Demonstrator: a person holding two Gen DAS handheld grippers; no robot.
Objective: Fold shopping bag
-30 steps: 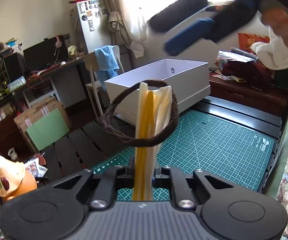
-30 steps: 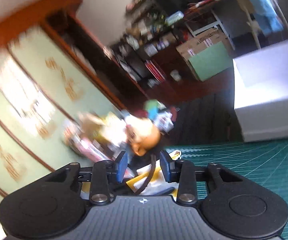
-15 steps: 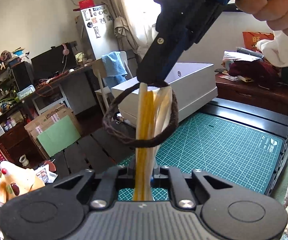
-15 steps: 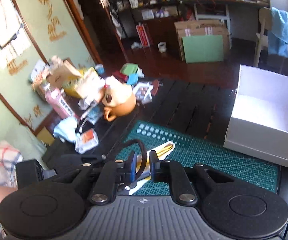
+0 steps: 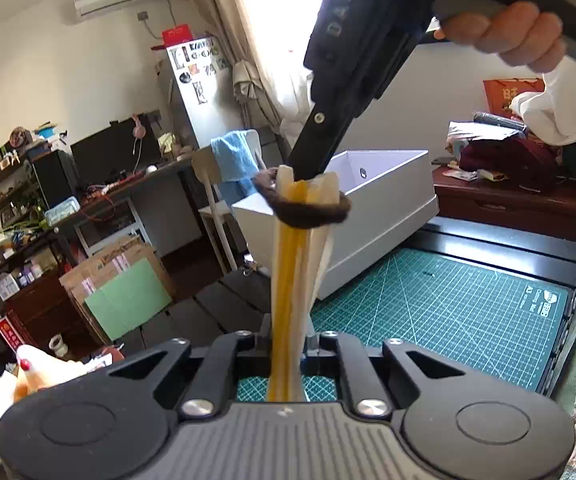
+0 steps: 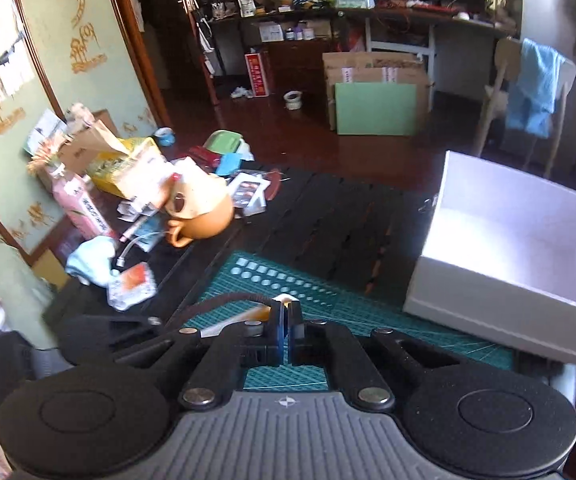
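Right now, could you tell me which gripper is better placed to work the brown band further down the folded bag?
Right. The right gripper is at the brown band, at the top of the folded bag; the left gripper clamps the bag's base.

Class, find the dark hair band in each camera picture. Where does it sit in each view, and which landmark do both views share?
Left wrist view: the hair band sits centre, looped round the top of the folded bag held in the left gripper.
Right wrist view: the hair band arcs at lower centre, left of the right gripper.
Shared landmark: the white box on the green mat.
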